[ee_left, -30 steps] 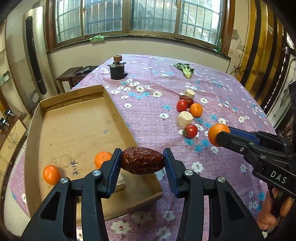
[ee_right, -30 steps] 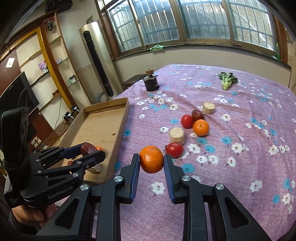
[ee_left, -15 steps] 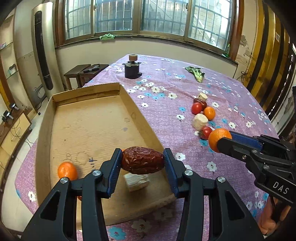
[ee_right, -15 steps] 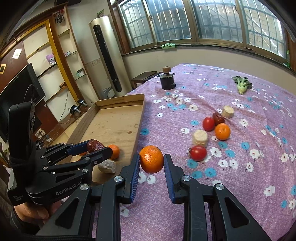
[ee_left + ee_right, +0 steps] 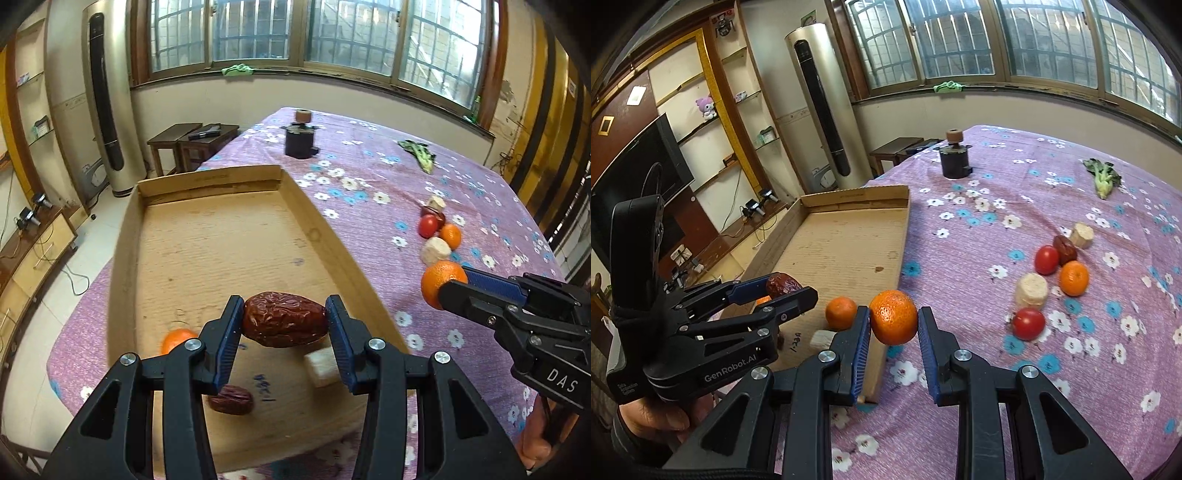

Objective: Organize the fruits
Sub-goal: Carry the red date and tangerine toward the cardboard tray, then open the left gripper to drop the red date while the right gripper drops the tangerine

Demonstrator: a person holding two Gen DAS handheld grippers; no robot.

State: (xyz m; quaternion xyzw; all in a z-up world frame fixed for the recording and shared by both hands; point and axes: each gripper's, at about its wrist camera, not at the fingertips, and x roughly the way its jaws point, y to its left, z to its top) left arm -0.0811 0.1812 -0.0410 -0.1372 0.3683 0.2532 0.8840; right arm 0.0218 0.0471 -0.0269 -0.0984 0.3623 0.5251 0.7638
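My left gripper (image 5: 284, 325) is shut on a brown dried date (image 5: 285, 323) and holds it above the near end of the cardboard tray (image 5: 221, 236). In the tray lie an orange (image 5: 176, 339), a second date (image 5: 231, 399) and a pale chunk (image 5: 320, 367). My right gripper (image 5: 892, 325) is shut on an orange (image 5: 893, 316), held over the tray's right rim (image 5: 903, 251). On the cloth to the right lie two tomatoes (image 5: 1028, 323), an orange (image 5: 1073, 277), a date (image 5: 1065, 248) and two pale chunks (image 5: 1030, 290).
The table has a purple flowered cloth (image 5: 997, 206). A black cylinder device (image 5: 955, 159) stands at the far end, a green leafy vegetable (image 5: 1102, 179) at the far right. Low stools (image 5: 192, 142) and a standing air conditioner (image 5: 107, 110) are beyond the table's left side.
Both grippers have moved left toward the tray, each keeping its fruit. The left one with the date now hangs over the tray's near part; a second date in the tray has come into view.
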